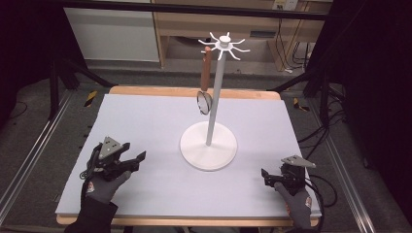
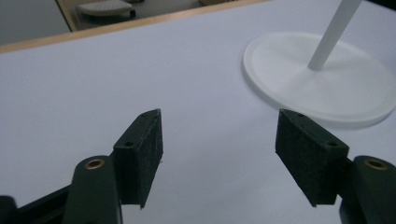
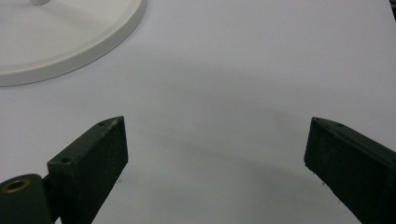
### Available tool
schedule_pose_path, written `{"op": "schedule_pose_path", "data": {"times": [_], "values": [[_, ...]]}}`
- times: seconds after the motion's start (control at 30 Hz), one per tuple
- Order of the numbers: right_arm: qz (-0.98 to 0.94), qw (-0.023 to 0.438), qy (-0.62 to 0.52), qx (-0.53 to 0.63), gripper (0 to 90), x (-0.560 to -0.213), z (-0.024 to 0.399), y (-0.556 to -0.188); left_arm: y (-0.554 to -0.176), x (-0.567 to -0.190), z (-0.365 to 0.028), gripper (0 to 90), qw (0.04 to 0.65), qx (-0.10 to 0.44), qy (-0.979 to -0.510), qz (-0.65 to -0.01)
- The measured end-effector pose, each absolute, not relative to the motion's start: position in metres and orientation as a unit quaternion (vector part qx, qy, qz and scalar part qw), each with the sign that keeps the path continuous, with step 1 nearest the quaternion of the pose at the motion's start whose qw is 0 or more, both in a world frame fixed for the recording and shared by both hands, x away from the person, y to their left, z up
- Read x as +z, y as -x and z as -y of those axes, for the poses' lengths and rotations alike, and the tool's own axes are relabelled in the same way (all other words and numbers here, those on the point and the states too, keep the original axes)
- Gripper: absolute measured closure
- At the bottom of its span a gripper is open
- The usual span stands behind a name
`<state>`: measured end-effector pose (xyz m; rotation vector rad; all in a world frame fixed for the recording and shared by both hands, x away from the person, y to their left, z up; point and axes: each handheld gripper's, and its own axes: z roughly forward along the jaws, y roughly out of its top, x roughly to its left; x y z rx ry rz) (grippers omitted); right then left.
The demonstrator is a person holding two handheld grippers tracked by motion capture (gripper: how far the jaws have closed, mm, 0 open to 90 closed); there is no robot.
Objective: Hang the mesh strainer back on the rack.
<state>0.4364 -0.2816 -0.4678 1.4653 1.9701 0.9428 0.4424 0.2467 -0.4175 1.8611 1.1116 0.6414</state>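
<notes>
A white hook stand point(image 1: 215, 92) rises from a round base point(image 1: 194, 150) at the middle of the table. From one of its top hooks hangs a utensil with a brown wooden handle point(image 1: 206, 73) and a small round head point(image 1: 204, 103). My left gripper point(image 1: 136, 153) rests low at the front left, jaws open and pointing toward the base, nothing between them. In the left gripper view, the left gripper point(image 2: 218, 126) frames bare mat, with the base point(image 2: 289, 88) ahead on the right. My right gripper point(image 1: 265, 177) sits open at the front right. In the right gripper view, the right gripper point(image 3: 217, 135) spans bare mat.
A pale mat point(image 1: 145, 121) covers the wooden table point(image 1: 170, 91). Metal rails run along both sides on the floor. Cables point(image 1: 323, 187) trail off the right gripper near the table's right edge. Wooden furniture stands behind the table.
</notes>
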Motion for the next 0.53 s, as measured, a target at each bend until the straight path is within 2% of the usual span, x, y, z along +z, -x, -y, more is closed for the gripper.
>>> {"op": "schedule_pose_path", "data": {"times": [0.3, 0.53], "values": [[-0.726, 0.268, -0.539, 0.332, 7.0, -0.470, 0.284, -0.436, -0.438, -0.447, -0.277, 32.9, 0.397, 0.245, -0.739, -0.486], [-0.713, 0.260, -0.558, 0.335, 6.9, -0.475, 0.298, -0.437, -0.438, -0.454, -0.298, 33.7, 0.388, 0.252, -0.722, -0.514]]}}
